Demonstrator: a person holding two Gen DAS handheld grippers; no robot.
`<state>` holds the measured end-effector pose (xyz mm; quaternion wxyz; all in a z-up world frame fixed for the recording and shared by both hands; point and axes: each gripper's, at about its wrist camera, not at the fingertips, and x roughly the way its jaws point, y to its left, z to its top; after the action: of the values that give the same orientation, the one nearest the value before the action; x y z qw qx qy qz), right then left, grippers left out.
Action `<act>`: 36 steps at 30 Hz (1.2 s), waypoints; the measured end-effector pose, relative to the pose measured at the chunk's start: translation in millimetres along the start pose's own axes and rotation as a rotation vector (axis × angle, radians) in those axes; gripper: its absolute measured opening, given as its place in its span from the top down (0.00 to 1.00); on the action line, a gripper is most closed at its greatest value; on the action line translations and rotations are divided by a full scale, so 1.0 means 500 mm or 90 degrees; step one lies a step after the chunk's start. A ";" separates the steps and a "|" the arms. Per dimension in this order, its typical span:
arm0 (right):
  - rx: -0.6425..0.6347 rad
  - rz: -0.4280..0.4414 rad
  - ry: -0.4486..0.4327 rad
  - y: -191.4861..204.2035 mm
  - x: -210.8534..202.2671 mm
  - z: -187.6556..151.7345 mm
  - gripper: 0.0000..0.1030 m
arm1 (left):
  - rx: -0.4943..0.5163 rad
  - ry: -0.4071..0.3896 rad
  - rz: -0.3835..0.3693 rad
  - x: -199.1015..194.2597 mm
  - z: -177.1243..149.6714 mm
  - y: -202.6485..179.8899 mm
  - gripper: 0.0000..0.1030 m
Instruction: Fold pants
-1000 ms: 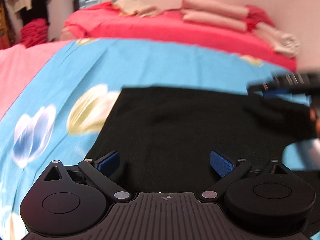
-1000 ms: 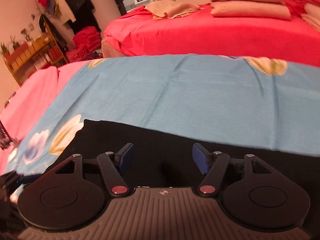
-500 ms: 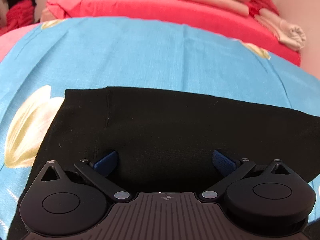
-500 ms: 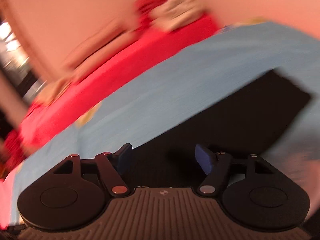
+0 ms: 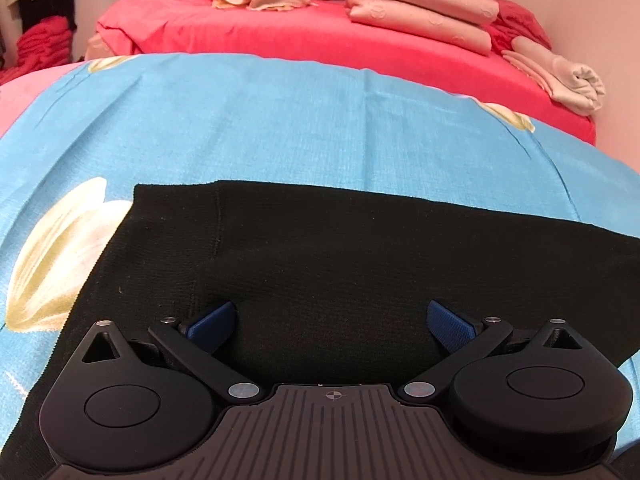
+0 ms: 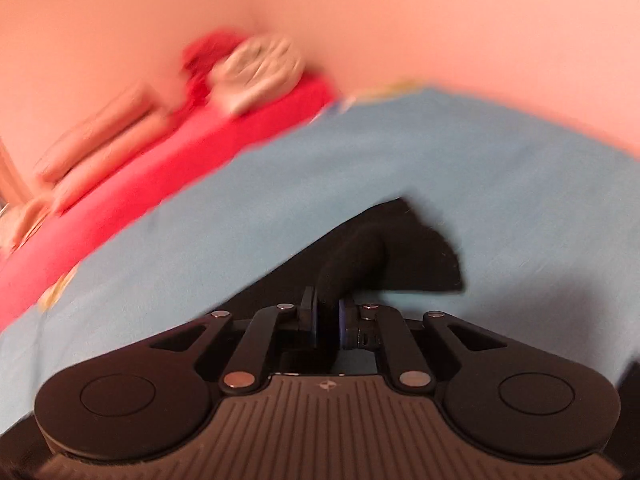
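Note:
Black pants (image 5: pixel 340 264) lie flat on a blue flowered sheet (image 5: pixel 280 120). In the left wrist view my left gripper (image 5: pixel 330 322) is open, its blue pads spread wide just above the near part of the pants. In the right wrist view, which is blurred, my right gripper (image 6: pixel 328 316) is shut on a pinched ridge of the black pants (image 6: pixel 384 256) near their end, and the cloth rises into the jaws.
A red bed (image 5: pixel 320 40) stands behind the blue sheet with folded pink cloths (image 5: pixel 420 16) and a rolled beige cloth (image 5: pixel 576 84). A pink wall is at the right. Red clothes (image 5: pixel 40 44) are piled at the far left.
My right gripper has closed on the end of the pants; it was open before. My left gripper stays open and has shifted slightly over the pants.

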<state>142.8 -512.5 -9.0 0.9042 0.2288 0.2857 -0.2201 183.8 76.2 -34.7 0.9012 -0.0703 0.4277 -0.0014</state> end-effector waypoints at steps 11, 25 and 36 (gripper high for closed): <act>-0.057 -0.035 -0.023 0.071 -0.060 -0.010 0.41 | 0.002 -0.007 0.005 -0.004 -0.005 -0.002 0.00; -0.213 0.003 0.074 0.128 -0.100 -0.032 0.32 | 0.001 -0.007 0.004 -0.006 -0.005 -0.001 0.00; -0.341 0.142 0.026 0.075 -0.391 -0.084 0.09 | -0.013 -0.042 -0.007 -0.115 -0.010 0.010 0.00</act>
<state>0.6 -407.7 91.6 0.9451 0.0166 0.3250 -0.0315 143.4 83.9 5.9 0.9140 -0.0817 0.3974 -0.0002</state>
